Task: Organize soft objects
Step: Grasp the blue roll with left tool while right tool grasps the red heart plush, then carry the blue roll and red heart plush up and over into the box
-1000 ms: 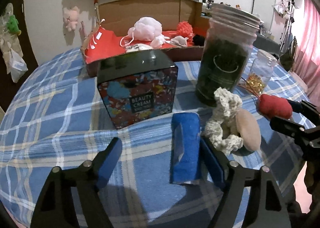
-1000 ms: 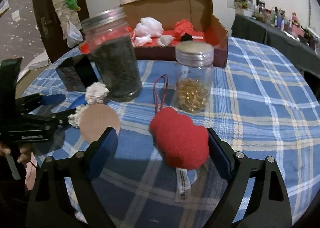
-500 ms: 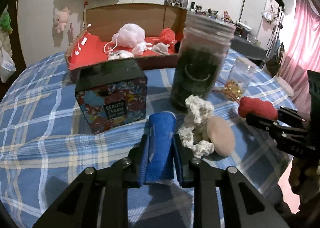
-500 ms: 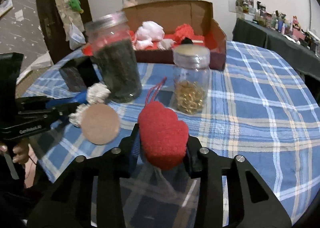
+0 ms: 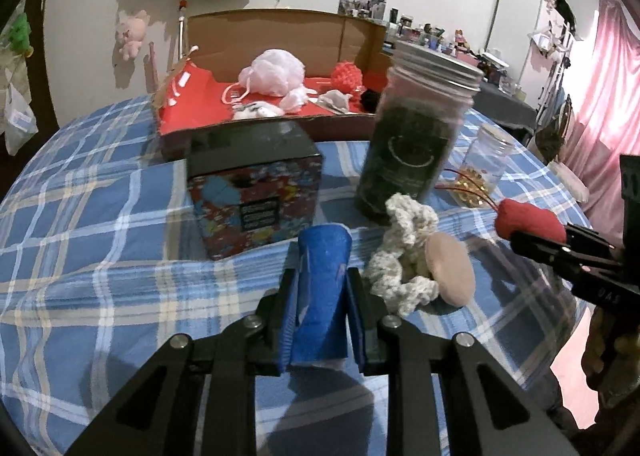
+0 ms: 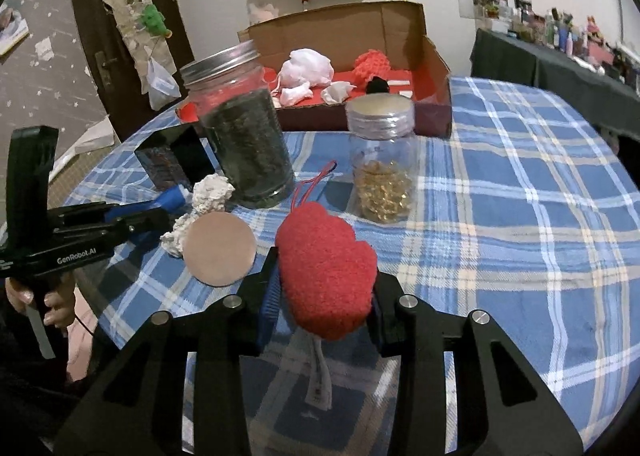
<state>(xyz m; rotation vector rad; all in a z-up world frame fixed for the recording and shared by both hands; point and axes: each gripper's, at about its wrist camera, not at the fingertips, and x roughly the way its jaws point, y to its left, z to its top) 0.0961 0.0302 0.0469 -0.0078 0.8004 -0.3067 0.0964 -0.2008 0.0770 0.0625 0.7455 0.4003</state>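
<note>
My left gripper (image 5: 320, 304) is shut on a blue rolled cloth (image 5: 320, 288) and holds it above the table. My right gripper (image 6: 324, 296) is shut on a red plush heart (image 6: 326, 276) with a white tag and red loop, lifted off the cloth. A cream crocheted piece (image 5: 404, 256) and a round beige puff (image 5: 452, 270) lie between them; both also show in the right wrist view, the puff (image 6: 220, 252) left of the heart. The cardboard box (image 5: 276, 31) with a red floor stands at the back and holds a pink mesh pouf (image 5: 274, 71) and a red knitted ball (image 5: 347, 75).
A patterned black tin (image 5: 256, 191) and a tall dark jar (image 5: 416, 139) stand between me and the box. A small jar of gold beads (image 6: 382, 167) stands right of the tall jar. The table has a blue plaid cloth (image 6: 520, 215).
Both grippers closed from open: the left on the blue roll, the right on the red heart. Both objects have risen slightly off the table.
</note>
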